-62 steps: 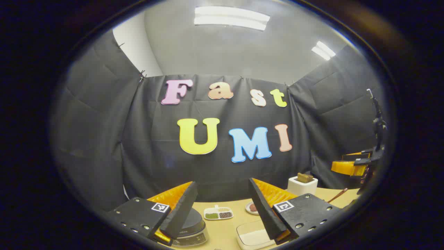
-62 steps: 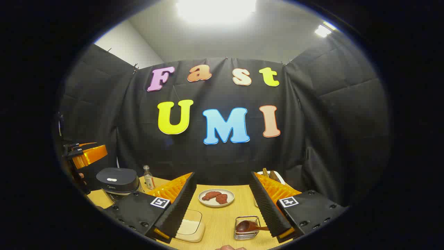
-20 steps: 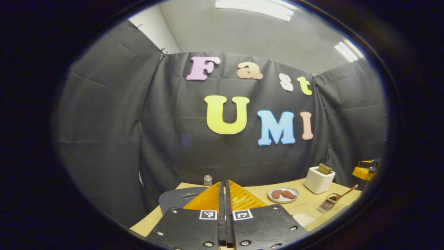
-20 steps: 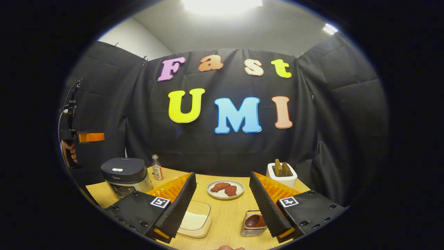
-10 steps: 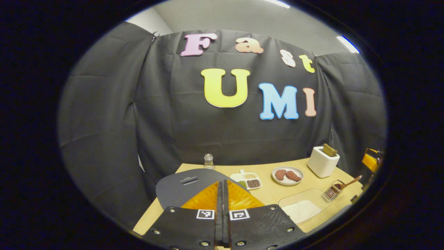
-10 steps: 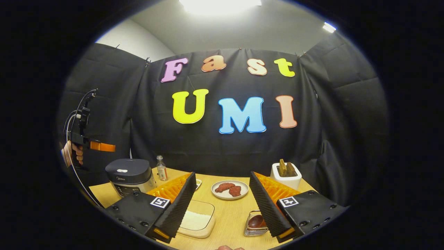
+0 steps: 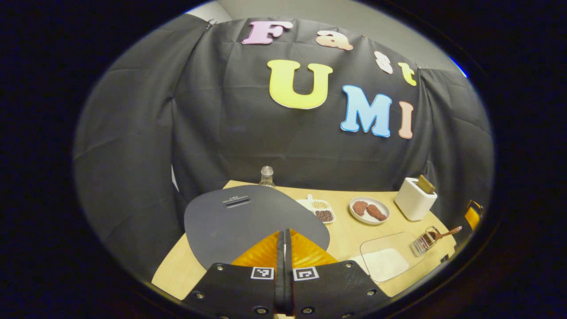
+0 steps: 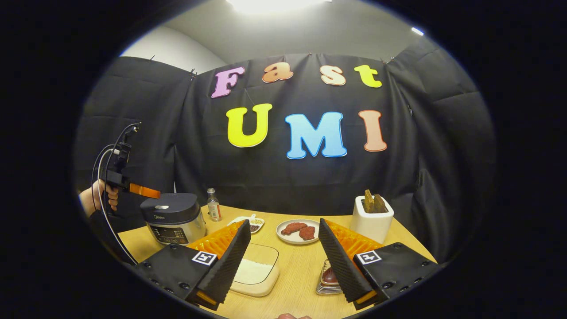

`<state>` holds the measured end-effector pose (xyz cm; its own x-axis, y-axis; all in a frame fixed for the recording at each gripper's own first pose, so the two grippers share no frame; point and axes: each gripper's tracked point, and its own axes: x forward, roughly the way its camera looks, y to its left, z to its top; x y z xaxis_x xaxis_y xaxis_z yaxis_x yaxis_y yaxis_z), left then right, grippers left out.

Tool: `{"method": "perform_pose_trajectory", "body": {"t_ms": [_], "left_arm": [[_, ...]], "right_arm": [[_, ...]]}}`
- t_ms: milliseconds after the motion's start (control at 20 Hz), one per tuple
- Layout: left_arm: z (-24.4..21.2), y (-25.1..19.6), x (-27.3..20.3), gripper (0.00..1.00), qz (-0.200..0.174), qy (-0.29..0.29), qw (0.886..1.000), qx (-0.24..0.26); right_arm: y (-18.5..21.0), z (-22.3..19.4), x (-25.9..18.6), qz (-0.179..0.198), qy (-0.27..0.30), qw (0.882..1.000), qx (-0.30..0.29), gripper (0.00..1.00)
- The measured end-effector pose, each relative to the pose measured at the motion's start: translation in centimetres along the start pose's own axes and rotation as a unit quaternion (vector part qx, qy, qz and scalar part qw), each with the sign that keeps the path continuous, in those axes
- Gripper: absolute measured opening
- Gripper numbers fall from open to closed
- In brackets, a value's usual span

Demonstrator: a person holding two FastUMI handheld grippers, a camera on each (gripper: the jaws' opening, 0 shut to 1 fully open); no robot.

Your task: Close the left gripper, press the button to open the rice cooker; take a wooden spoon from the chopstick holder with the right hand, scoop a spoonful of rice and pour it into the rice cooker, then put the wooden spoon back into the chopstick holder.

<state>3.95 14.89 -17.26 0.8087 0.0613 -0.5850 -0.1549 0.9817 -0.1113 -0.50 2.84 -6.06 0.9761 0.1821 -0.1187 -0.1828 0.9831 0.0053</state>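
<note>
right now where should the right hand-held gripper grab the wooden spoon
Probably the handle of the wooden spoon, coming from above with the right hand-held gripper. The handle juts up and out of the wire chopstick holder while the bowl sits inside it, so only the handle looks free to pinch.

The dark rice cooker (image 8: pixel 173 218) sits lid-down at my table's left; the wooden spoon (image 7: pixel 436 235) leans in its wire holder (image 7: pixel 424 242) beside the rice tub (image 8: pixel 255 270).

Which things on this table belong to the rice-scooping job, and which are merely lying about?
Job:
rice cooker
wooden spoon
chopstick holder
tray of rice

Lying about:
toaster
plate of meat
small bottle
divided dish of beans
</note>
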Motion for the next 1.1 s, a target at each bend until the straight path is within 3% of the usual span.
{"method": "perform_pose_trajectory", "body": {"t_ms": [100, 250, 300, 400, 450, 500, 700, 750, 850, 900, 1100], "left_arm": [[-1.0, -0.1, 0.5, 0.01, 0.007, 0.011, 1.000, 0.004], [-1.7, -0.5, 0.9, 0.01, 0.013, 0.018, 1.000, 0.022], [-1.8, -0.2, 0.9, 0.01, 0.020, 0.018, 0.999, 0.030], [-2.0, 0.1, 1.3, 0.01, 0.023, 0.020, 0.999, 0.041], [-2.2, 0.1, 1.4, 0.01, 0.023, 0.025, 0.999, 0.041], [-2.5, 0.2, 1.5, 0.01, 0.023, 0.029, 0.998, 0.042], [-2.8, -0.2, 1.7, 0.02, 0.024, 0.046, 0.996, 0.065], [-2.9, 0.0, 1.7, 0.02, 0.026, 0.052, 0.996, 0.073], [-3.0, -0.1, 1.7, 0.02, 0.033, 0.060, 0.994, 0.085], [-3.0, -0.1, 1.7, 0.02, 0.035, 0.062, 0.994, 0.088], [-3.0, 0.0, 1.5, 0.02, 0.033, 0.066, 0.993, 0.088]], "right_arm": [[0.3, 0.0, 0.0, 0.004, -0.004, 1.000, -0.001, 0.94], [0.6, -0.1, -0.1, 0.010, -0.005, 1.000, -0.004, 0.94], [0.6, -0.1, -0.1, 0.009, -0.006, 1.000, -0.006, 0.98], [0.8, -0.4, -0.3, 0.013, -0.004, 1.000, -0.008, 0.94], [0.8, -0.7, -0.3, 0.015, -0.004, 1.000, -0.008, 0.98], [0.7, -0.8, -0.4, 0.015, -0.003, 1.000, -0.008, 0.94], [-0.2, -0.7, -0.1, 0.005, -0.005, 1.000, 0.007, 0.94], [-0.4, -0.7, -0.1, 0.001, -0.008, 1.000, 0.014, 0.98], [-0.5, -0.4, 0.1, -0.003, -0.015, 0.999, 0.031, 0.94], [-0.3, -0.4, 0.2, 0.001, -0.016, 0.999, 0.039, 0.98], [-0.1, -0.5, 0.2, 0.003, -0.016, 0.999, 0.030, 0.98]]}}
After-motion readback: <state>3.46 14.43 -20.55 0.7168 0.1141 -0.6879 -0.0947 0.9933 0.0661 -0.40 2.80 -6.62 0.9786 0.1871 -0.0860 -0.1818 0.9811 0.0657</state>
